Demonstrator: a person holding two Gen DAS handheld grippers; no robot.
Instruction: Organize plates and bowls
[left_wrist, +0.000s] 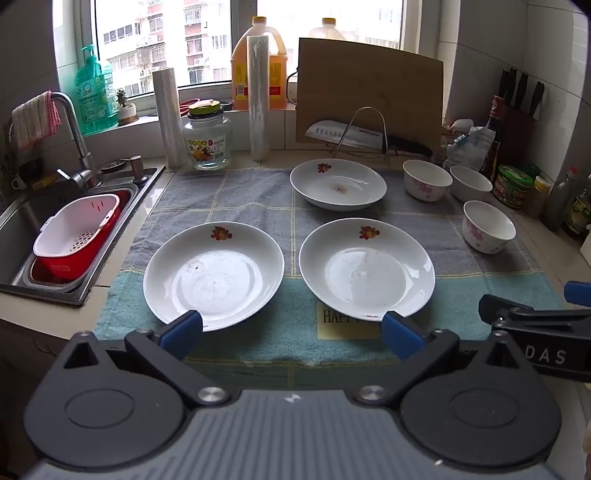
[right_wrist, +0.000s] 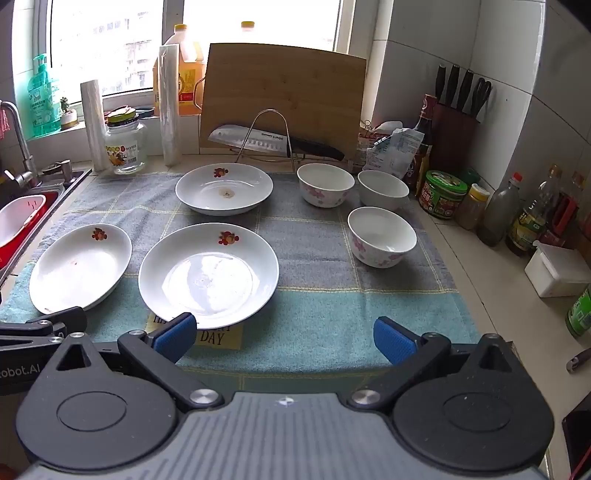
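Three white plates with a fruit print lie on a blue and grey towel (left_wrist: 240, 192): near left plate (left_wrist: 213, 275), near right plate (left_wrist: 366, 269), far plate (left_wrist: 338, 184). In the right wrist view they show as the left plate (right_wrist: 80, 267), middle plate (right_wrist: 208, 275) and far plate (right_wrist: 224, 189). Three white bowls with pink flowers (left_wrist: 426, 180) (left_wrist: 471, 183) (left_wrist: 488, 226) stand at the towel's right side (right_wrist: 325, 184) (right_wrist: 383, 190) (right_wrist: 381, 236). My left gripper (left_wrist: 291, 328) hovers open, short of the two near plates. My right gripper (right_wrist: 284, 334) is open too, beside the middle plate's near rim, holding nothing.
A sink with a red and white colander (left_wrist: 77, 236) lies left of the towel. Behind it stand a glass jar (left_wrist: 207, 140), film rolls, a cutting board (left_wrist: 369, 96) and a knife on a wire rack (left_wrist: 354, 134). Condiment bottles (right_wrist: 498, 218) and a white box (right_wrist: 557, 271) line the right wall.
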